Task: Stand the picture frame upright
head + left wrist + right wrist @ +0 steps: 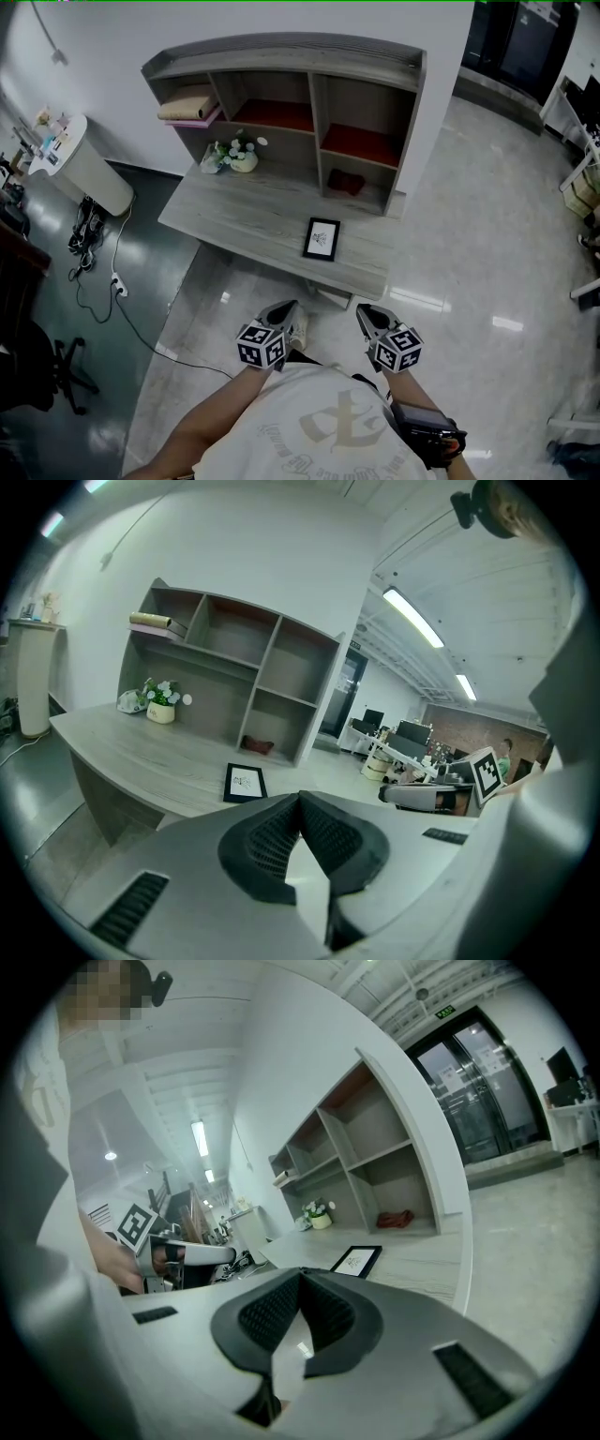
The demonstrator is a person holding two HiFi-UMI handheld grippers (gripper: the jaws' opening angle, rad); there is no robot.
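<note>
A black-framed picture frame [322, 239] lies flat on the grey wooden desk [244, 211], near its front right edge. It also shows flat in the left gripper view [245, 782] and in the right gripper view [356, 1260]. My left gripper [284, 310] is held close to my body, short of the desk's front edge, its jaws shut with nothing between them. My right gripper [367, 314] hangs beside it, also shut and empty. Both are well back from the frame.
A shelf unit [291, 103] stands at the back of the desk, with a small flower pot [242, 157], a dark red object [346, 181] in the lower right compartment and folded items [190, 106] upper left. Cables and a power strip [118, 285] lie on the floor at the left.
</note>
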